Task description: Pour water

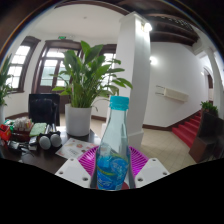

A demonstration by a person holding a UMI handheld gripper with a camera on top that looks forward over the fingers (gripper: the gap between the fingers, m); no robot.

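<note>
Gripper view, items listed from nearest to farthest.

1. Gripper (112,170): two pale fingers with magenta pads (90,158) on their inner faces. Both pads press against the sides of the bottle; the fingers are clenched on it.

2. Water bottle (115,145): clear plastic, blue label, light blue cap. Held upright between the fingers, its lower body hidden between the pads, its neck and cap rising above them. Contents cannot be judged.

3. Table (60,152): dark surface just beyond the fingers, to their left. A white sheet of paper (72,148) lies on it close to the bottle.

4. Headphones (48,140): dark, lying on the table left of the paper.

5. Small cluttered items (12,132): red and mixed colours, at the far left of the table; too small to identify.

6. Potted plant (85,85): broad green leaves in a white pot (78,122), standing on the table behind the bottle.

7. Monitor (43,106): dark screen, left of the plant.

8. White pillar (130,70): directly behind the bottle.

9. Windows (50,68): bright, dark-framed, along the back wall.

10. Red stairs (188,128): far off, right of the pillar.
</note>
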